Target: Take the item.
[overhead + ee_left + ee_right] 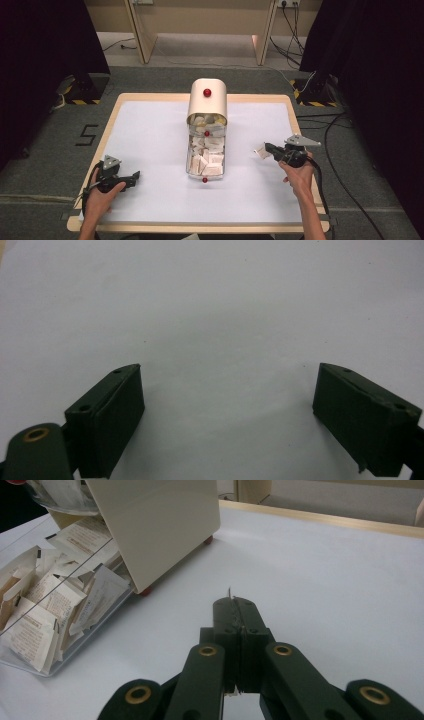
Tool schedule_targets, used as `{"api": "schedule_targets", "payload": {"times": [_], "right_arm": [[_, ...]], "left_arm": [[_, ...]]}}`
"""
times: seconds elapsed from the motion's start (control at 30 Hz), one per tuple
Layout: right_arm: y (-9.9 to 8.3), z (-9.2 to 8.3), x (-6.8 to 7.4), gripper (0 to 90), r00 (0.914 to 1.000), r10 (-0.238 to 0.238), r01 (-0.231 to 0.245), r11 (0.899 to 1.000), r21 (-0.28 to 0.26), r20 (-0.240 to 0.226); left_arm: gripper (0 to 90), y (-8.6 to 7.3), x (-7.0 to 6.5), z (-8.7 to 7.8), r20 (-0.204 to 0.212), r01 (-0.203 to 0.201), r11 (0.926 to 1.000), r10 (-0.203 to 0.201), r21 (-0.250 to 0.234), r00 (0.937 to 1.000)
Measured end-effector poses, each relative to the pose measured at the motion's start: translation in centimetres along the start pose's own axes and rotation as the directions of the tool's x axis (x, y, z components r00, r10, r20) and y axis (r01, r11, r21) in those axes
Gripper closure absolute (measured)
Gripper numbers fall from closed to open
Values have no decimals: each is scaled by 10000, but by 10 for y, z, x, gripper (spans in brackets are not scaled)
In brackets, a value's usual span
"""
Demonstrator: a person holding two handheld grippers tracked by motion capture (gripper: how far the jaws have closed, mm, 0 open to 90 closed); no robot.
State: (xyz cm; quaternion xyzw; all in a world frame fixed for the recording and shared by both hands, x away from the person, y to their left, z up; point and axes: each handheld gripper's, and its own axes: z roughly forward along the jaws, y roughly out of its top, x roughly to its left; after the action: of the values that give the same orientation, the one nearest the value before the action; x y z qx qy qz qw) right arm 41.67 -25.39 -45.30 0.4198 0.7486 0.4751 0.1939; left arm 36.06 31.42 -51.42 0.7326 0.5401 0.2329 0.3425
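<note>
A cream box point(207, 102) with a red knob stands at the middle of the table. Its clear drawer point(206, 159) is pulled out toward me and holds several paper sachets point(45, 605). To the drawer's right, my right gripper point(268, 149) is shut on a small white sachet point(260, 152). In the right gripper view the jaws point(235, 604) are pressed together and a thin paper edge sticks out at their tip. My left gripper point(134, 177) rests at the near left, jaws wide open point(227, 390) over bare white table with nothing between them.
The white sheet point(150, 135) covers a table with a wooden rim point(200, 227). Black cables point(340, 165) trail over the floor at the right. Wooden furniture legs point(142, 35) stand beyond the table's far edge, and dark curtains hang at both sides.
</note>
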Motion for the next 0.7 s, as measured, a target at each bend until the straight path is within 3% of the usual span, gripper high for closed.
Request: {"api": "schedule_targets", "payload": {"times": [0.4, 0.7], "right_arm": [[-6, 5, -3, 898, 10000, 76, -76, 9997, 234, 12], [-9, 11, -1, 895, 9999, -118, 112, 9984, 549, 107]], "left_arm": [[122, 0, 0, 0, 0, 0, 10000, 0, 0, 10000], [122, 0, 0, 0, 1, 0, 10000, 0, 0, 10000]]}}
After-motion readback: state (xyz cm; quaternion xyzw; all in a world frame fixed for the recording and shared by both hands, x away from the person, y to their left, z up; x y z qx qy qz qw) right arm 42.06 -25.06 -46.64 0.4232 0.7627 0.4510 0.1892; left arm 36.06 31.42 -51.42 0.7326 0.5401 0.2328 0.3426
